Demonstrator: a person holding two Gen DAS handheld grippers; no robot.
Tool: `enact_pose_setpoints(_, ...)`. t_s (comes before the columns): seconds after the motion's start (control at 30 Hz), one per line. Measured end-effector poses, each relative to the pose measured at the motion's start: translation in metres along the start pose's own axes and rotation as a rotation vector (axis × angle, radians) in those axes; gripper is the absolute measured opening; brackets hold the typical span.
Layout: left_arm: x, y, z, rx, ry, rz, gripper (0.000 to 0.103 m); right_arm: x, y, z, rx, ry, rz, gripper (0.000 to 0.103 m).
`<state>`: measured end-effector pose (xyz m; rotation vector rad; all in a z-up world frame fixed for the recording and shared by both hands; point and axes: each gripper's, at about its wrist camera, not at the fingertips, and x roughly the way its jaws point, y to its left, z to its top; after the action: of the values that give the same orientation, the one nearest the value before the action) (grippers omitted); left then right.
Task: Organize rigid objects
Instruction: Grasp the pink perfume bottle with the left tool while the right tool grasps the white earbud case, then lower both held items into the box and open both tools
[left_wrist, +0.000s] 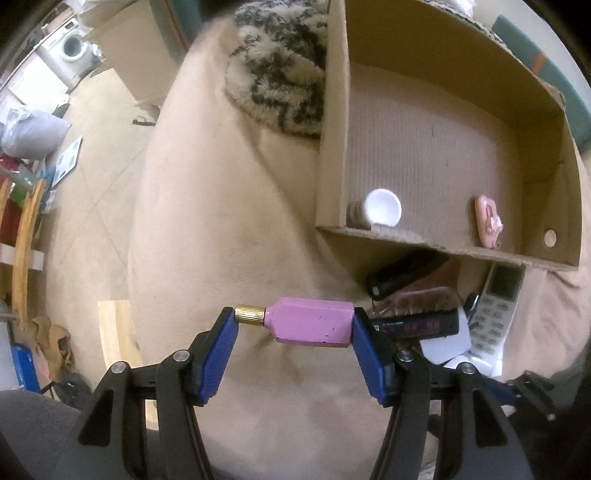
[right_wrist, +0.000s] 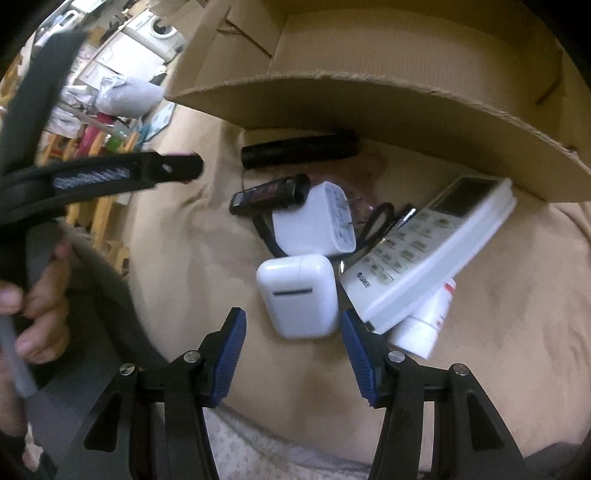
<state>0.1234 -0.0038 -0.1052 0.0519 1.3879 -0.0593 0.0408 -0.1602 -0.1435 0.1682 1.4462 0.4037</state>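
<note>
pink bottle (left_wrist: 309, 325): clamped end to end in left claw (left_wrist: 293, 328), gold cap at 9 o'clock; lengthwise grip stops roll.
cardboard box (left_wrist: 334, 122): at 1 o'clock, white cup (left_wrist: 382, 207) and pink item (left_wrist: 487, 221) inside; likely drop target.
right claw (right_wrist: 293, 332): half open, holds nothing, pads not pressing.
earbud case (right_wrist: 299, 295): between right fingers, likely next.
remote (right_wrist: 428, 247): at 2 o'clock, atop white tube (right_wrist: 424, 325).
</note>
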Motion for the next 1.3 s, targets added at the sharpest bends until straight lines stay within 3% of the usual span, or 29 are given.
enact_pose_setpoints(0.17, 0.001, 0.011, 0.009, -0.008, 0.013, -0.010, 0.058, 0.009, 0.002, 0.001, 0.008, -0.013, -0.078, 0.047)
enact_pose_setpoints(0.47, -0.007, 0.008, 0.018, -0.014, -0.020, -0.017, 0.058, -0.023, -0.004, -0.013, -0.003, -0.049, -0.043, 0.045)
enact_pose_setpoints(0.63, -0.013, -0.004, 0.011, 0.012, -0.059, 0.003, 0.058, -0.049, -0.002, -0.018, -0.002, -0.121, -0.011, 0.045)
enact_pose_setpoints(0.93, -0.040, -0.006, 0.005, -0.010, -0.187, 0.003, 0.058, -0.098, -0.015, -0.022, -0.002, -0.297, -0.028, 0.045)
enact_pose_setpoints(1.3, -0.072, 0.008, 0.013, -0.014, -0.301, 0.035, 0.058, -0.140, -0.047, 0.008, 0.055, -0.451, -0.078, 0.045)
